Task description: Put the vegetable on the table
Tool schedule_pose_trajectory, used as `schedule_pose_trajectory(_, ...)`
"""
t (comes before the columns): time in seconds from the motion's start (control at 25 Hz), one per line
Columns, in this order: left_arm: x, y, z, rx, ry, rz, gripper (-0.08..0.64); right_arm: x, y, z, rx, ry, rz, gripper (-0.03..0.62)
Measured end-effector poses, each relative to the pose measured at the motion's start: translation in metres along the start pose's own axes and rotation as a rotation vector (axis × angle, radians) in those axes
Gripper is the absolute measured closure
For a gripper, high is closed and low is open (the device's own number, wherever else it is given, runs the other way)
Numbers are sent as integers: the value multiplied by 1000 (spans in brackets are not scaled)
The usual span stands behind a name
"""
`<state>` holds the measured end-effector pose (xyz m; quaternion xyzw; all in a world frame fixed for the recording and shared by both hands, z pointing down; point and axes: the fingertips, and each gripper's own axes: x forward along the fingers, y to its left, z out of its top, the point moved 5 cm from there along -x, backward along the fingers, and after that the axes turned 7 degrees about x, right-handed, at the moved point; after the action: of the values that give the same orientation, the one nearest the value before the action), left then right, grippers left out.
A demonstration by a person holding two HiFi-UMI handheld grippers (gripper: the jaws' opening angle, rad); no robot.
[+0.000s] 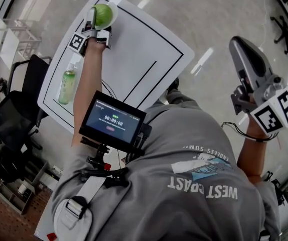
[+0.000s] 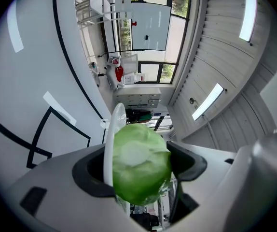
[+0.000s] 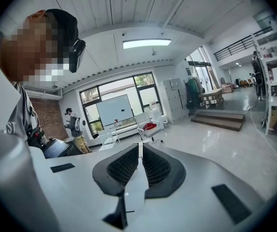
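Note:
A round green vegetable (image 1: pixel 103 14) is at the far corner of the white table (image 1: pixel 134 59), against a white plate (image 1: pixel 112 20). My left gripper (image 1: pixel 98 23) reaches out to it and is shut on the vegetable (image 2: pixel 141 163), which fills the gap between both jaws. In the left gripper view the plate (image 2: pixel 112 134) shows edge-on along the vegetable's left side. My right gripper (image 1: pixel 240 51) is raised off to the right, away from the table. Its jaws (image 3: pixel 139 166) are shut with nothing between them.
A green bottle (image 1: pixel 67 86) lies near the table's left edge. Black tape lines (image 1: pixel 143 77) mark the tabletop. A black chair (image 1: pixel 18 117) stands left of the table. A small monitor (image 1: pixel 113 120) hangs at the person's chest.

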<state>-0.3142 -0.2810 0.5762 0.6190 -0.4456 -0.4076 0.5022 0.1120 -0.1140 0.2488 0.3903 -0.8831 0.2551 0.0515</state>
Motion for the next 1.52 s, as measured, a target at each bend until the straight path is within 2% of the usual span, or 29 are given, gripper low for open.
schedule_pose_trajectory(0.32, 8, 12, 1, 19, 44, 40, 225, -1, 4, -3, 4, 25, -26, 581)
schedule_pose_trajectory(0.48, 8, 24, -1, 63, 97, 103, 225, -2, 7, -4, 1, 34, -27, 581)
schedule_pose_trajectory(0.64, 12, 24, -2, 113, 143, 117, 225, 1, 7, -6, 1, 42, -30, 581)
schedule_pose_trajectory(0.88, 18, 28, -2, 138, 192, 135, 225, 3, 2, -12, 17, 58, -37, 581)
schedule_pose_trajectory(1.12, 24, 26, -9, 219, 344, 212, 225, 4, 1, -10, 25, 58, -28, 581)
schedule_pose_trajectory(1.32, 23, 24, -7, 240, 387, 252, 224, 5, 0, -11, 28, 58, -20, 581)
schedule_pose_trajectory(1.52, 24, 20, -5, 321, 440, 265, 222, 9, 1, -10, 26, 58, -5, 581)
